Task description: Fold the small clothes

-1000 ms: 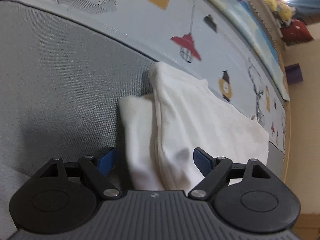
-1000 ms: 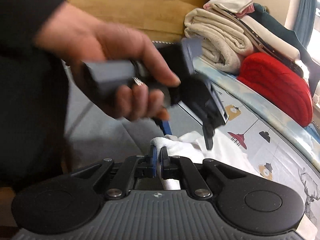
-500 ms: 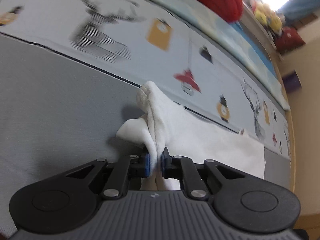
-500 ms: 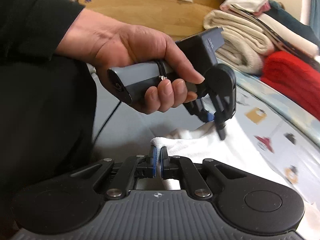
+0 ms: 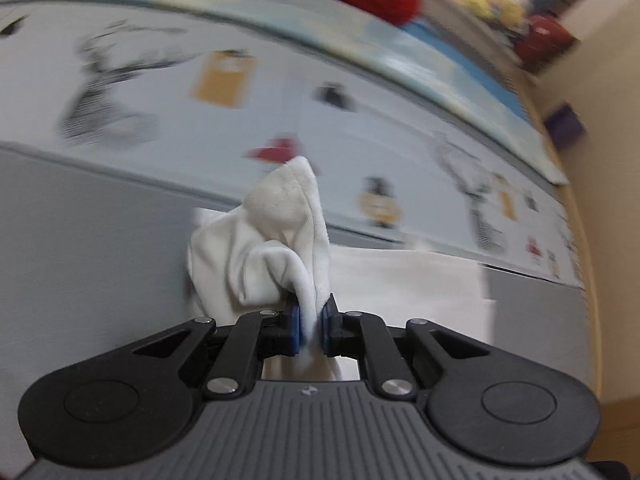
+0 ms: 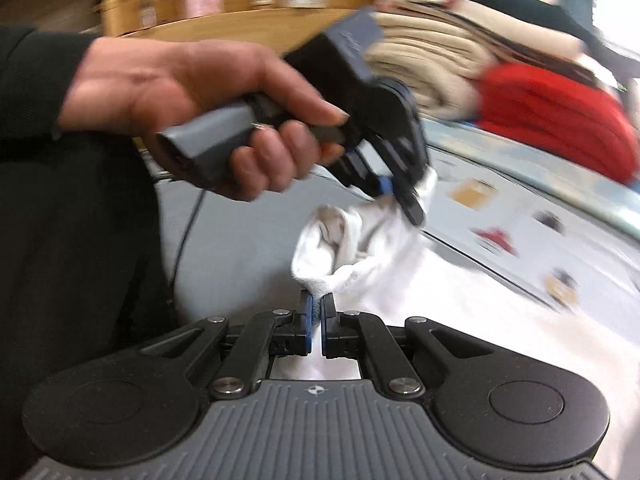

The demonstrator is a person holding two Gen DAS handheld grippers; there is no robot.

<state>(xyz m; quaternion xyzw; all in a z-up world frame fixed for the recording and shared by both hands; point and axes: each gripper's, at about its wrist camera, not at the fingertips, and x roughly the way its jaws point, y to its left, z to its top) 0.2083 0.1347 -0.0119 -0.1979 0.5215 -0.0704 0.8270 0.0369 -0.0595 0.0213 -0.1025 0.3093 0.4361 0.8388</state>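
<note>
A small white garment (image 5: 256, 248) lies on the grey part of a bed, one end lifted. My left gripper (image 5: 311, 322) is shut on a fold of that white cloth, which bunches up above its blue pads. In the right wrist view my right gripper (image 6: 316, 320) is shut on another edge of the white garment (image 6: 348, 248). The left gripper (image 6: 396, 196), held in a person's hand (image 6: 208, 108), pinches the cloth just beyond and above it. The rest of the garment trails flat to the right (image 6: 500, 320).
The bed has a grey cover (image 5: 88, 248) and a pale sheet with cartoon prints (image 5: 224, 80). A red folded blanket (image 6: 556, 116) and beige folded towels (image 6: 416, 60) are stacked at the far side. A wooden headboard (image 6: 240, 16) stands behind, and a dark sleeve (image 6: 60, 240) fills the left.
My left gripper went from open around the white cloth to shut on it, then lifted it off the bed. The right gripper stayed shut on its edge and rose slightly.
</note>
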